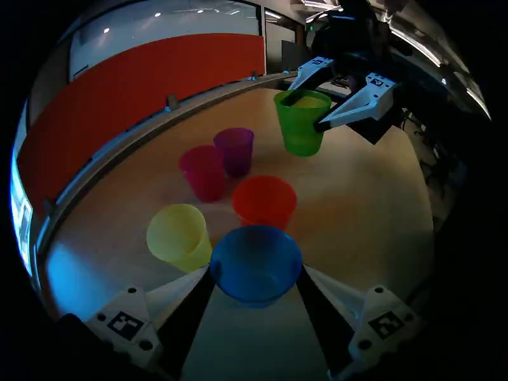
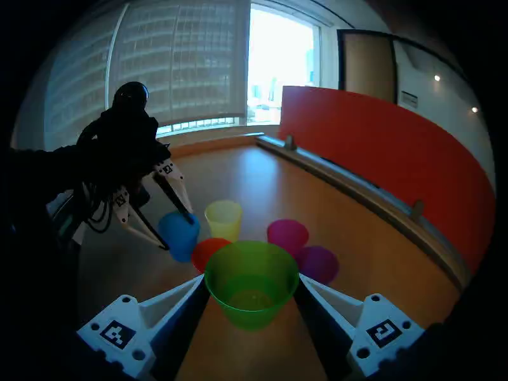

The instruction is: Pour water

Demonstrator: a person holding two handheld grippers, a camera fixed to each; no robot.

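Green cup (image 2: 251, 298): upright, pinched at its rim between the two fingers of my right gripper (image 2: 252, 279), one finger pressing on each side. A pale patch lies at its bottom; I cannot tell whether it is liquid. In the left gripper view the same green cup (image 1: 301, 130) stands at the far side of the group, clamped by the right gripper (image 1: 303, 112). Whether it rests on the table (image 1: 362, 209) or hangs just above it I cannot tell.

Blue cup (image 1: 256, 263): upright, pinched between the two fingers of my left gripper (image 1: 256, 272). In the right gripper view, the blue cup (image 2: 178, 235) sits in the left gripper (image 2: 178, 233), at the left of the group.

Between the two held cups, on the wooden table:
- the orange cup (image 1: 263, 202), nearest the blue one
- the yellow cup (image 1: 179, 236), beside the blue one
- the magenta cup (image 1: 203, 173) and purple cup (image 1: 234, 151), close together

Behind the table: a red partition (image 1: 140, 95). In the right gripper view, a bright window (image 2: 279, 63).
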